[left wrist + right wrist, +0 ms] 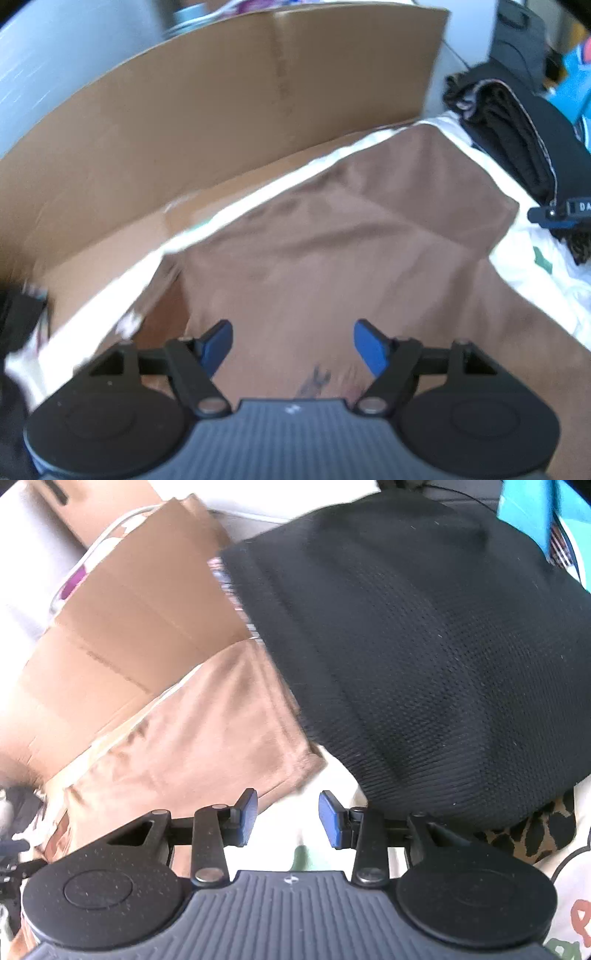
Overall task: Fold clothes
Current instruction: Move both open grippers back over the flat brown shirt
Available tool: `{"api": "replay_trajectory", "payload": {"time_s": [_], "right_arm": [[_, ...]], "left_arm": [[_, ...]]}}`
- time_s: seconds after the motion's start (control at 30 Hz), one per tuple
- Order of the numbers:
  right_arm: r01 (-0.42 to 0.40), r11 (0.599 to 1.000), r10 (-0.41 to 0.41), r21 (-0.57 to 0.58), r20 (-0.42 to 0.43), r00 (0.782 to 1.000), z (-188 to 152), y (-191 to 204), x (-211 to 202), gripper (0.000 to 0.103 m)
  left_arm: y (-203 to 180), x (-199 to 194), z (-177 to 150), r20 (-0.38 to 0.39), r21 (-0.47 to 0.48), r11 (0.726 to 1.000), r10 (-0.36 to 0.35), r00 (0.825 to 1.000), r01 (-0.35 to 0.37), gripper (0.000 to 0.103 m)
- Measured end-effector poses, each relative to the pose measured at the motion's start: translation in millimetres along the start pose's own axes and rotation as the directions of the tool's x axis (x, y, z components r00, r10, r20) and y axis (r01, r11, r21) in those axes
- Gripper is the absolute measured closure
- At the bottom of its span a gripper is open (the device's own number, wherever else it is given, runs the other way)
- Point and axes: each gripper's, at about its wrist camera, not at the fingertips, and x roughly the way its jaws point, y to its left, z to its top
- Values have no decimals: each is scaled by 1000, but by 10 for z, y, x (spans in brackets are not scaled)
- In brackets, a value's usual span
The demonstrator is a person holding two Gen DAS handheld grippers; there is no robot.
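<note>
A brown garment (332, 251) lies spread on a white cloth surface (546, 254), its far corner folded over near the top right. My left gripper (293, 345) hovers over its near part, open, with nothing between the blue pads. In the right wrist view the same brown garment (207, 734) lies left of centre, its corner ending just ahead of the left pad. My right gripper (288, 819) is open over the white cloth (284, 823), empty. A black mesh garment (424, 664) fills the right side, just beyond the right pad.
A large flattened cardboard box (207, 110) stands behind and left of the brown garment. Dark folded clothes (517, 140) are piled at the right. A leopard-print fabric (532, 830) peeks out under the black mesh. Cardboard (129, 627) also lies at the left.
</note>
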Motion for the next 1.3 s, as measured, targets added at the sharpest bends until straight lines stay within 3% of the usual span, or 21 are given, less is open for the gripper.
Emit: {"api": "replay_trajectory", "payload": {"time_s": [0.17, 0.4, 0.6, 0.7, 0.83, 0.97, 1.1, 1.2, 1.3], "right_arm": [[-34, 998, 33, -53, -21, 999, -57, 39, -131, 59], [-69, 981, 65, -183, -27, 997, -41, 1087, 201, 59], [-109, 930, 86, -351, -80, 993, 507, 1610, 239, 57], [-135, 895, 103, -426, -98, 990, 440, 1806, 182, 56], [-192, 857, 137, -477, -149, 979, 353, 1970, 149, 54], [-279, 799, 187, -533, -220, 957, 272, 2110, 111, 53], [-322, 770, 203, -550, -267, 942, 159, 2225, 136, 53], [-334, 757, 206, -562, -279, 938, -6, 2311, 183, 53], [-361, 743, 217, -564, -307, 927, -171, 2382, 214, 53]], "left_arm": [[242, -331, -487, -27, -107, 992, 66, 997, -69, 28], [579, -850, -954, -46, -177, 971, 155, 987, -161, 28], [942, -1258, -1301, -57, -216, 936, 272, 961, -278, 30], [1181, -1428, -1516, -79, -275, 897, 338, 938, -346, 34], [1475, -1542, -1870, -104, -341, 824, 445, 889, -452, 35], [1797, -1572, -2217, -157, -425, 750, 491, 857, -507, 42], [2069, -1544, -2505, -225, -476, 683, 515, 827, -555, 43], [2262, -1418, -2597, -291, -484, 650, 512, 808, -586, 54], [2395, -1346, -2662, -303, -497, 637, 509, 806, -589, 64]]}}
